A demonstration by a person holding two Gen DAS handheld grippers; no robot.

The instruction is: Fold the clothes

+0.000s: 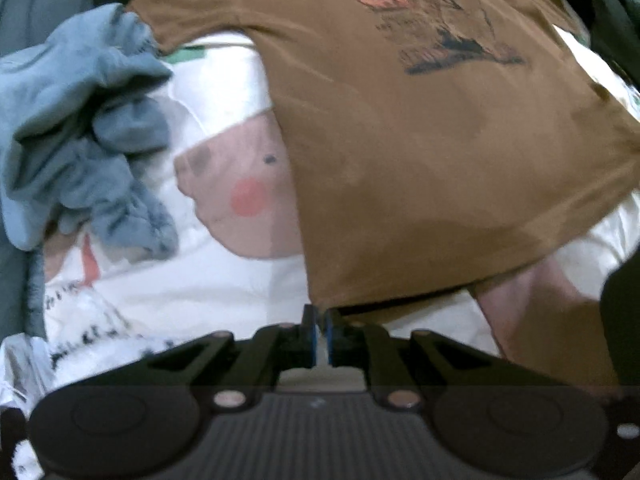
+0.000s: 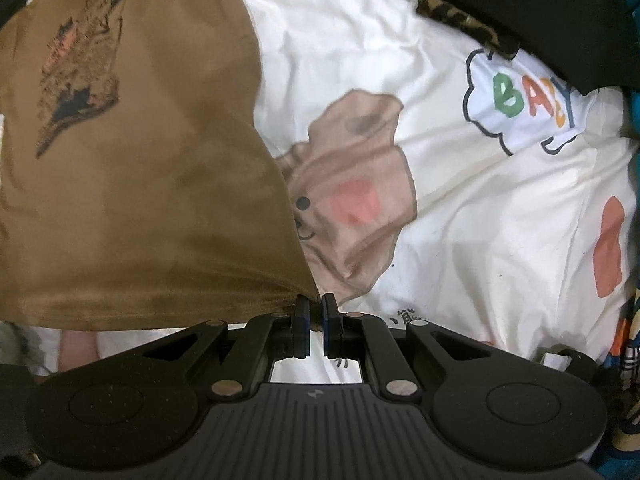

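Note:
A brown T-shirt (image 1: 420,140) with a dark printed picture on its chest lies spread over a white cartoon-print bedsheet (image 1: 224,280). My left gripper (image 1: 320,316) is shut on the shirt's near left hem corner. The shirt also fills the left of the right wrist view (image 2: 132,184). My right gripper (image 2: 316,308) is shut on its near right hem corner. The hem stretches between both grippers, lifted a little off the sheet.
A crumpled blue-grey garment (image 1: 80,140) lies left of the shirt. The bedsheet (image 2: 480,220) shows a bear print and coloured letters. Dark clothing (image 2: 540,12) and a leopard-print piece (image 2: 460,20) lie at the far right. Patterned fabric (image 2: 628,352) sits at the right edge.

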